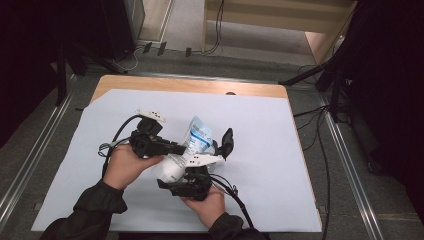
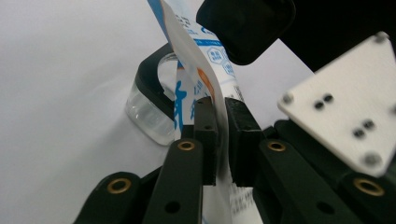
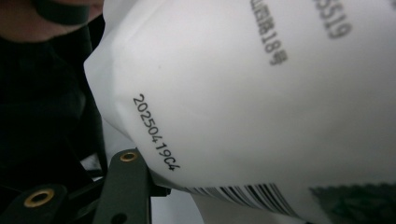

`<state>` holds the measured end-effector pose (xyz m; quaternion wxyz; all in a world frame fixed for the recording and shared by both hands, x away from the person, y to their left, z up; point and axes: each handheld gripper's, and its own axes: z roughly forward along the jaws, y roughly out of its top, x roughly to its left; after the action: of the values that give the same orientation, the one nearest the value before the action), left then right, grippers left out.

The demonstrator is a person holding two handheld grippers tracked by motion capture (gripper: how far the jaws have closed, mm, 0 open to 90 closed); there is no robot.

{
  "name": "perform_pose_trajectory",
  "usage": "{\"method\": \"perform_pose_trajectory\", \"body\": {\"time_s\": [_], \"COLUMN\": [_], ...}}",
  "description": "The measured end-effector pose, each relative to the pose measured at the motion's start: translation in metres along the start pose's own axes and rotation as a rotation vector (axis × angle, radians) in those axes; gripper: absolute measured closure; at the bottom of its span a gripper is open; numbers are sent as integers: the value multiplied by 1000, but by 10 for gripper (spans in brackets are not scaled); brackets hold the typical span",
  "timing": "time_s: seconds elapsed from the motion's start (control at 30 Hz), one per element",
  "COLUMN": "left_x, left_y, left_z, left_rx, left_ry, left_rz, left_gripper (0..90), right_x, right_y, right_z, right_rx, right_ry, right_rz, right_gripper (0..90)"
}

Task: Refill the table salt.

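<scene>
A white pouch with blue print point(image 1: 200, 134) is held up between both grippers over the paper-covered table. My left gripper point(image 1: 181, 149) comes in from the left. In the left gripper view it point(image 2: 222, 121) is shut on the pouch's thin edge point(image 2: 196, 60). My right gripper point(image 1: 212, 146) reaches up from below, its jaws straddling the pouch's body. In the right gripper view the pouch's back with a printed date and barcode point(image 3: 261, 93) presses against the one finger point(image 3: 123, 182) that shows; the other is hidden behind it.
A white paper sheet point(image 1: 280, 165) covers most of the wooden table point(image 1: 190, 85). A clear rounded piece point(image 2: 149, 114) lies beside the pouch, ringed by a black jaw of the other gripper. Cables trail from both grippers. Stands and cables surround the table on the floor.
</scene>
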<state>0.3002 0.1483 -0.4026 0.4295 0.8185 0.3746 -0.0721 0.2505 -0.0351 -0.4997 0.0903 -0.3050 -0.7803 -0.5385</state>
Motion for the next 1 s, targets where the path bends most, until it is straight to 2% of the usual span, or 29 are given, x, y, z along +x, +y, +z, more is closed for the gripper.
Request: {"method": "perform_pose_trajectory", "body": {"time_s": [0.13,0.27,0.7,0.83,1.0], "left_x": [2,1,-1,0,0], "left_y": [-2,-3,-1,-1,-1], "left_z": [-3,-2,-2,-2,-3], "left_rx": [11,25,17,16,1], "left_ry": [-1,15,31,34,24], "left_rz": [-5,-6,-23,-26,-41], "left_gripper": [862,899,900,900,900], "right_x": [-3,-2,3,4,1], "right_y": [-1,-2,-2,-1,1], "right_z": [0,3,5,5,3], "right_rx": [0,12,40,37,29], "right_ry": [9,15,-64,-64,-35], "right_rz": [3,8,-54,-38,2], "right_gripper": [546,545,505,519,539]}}
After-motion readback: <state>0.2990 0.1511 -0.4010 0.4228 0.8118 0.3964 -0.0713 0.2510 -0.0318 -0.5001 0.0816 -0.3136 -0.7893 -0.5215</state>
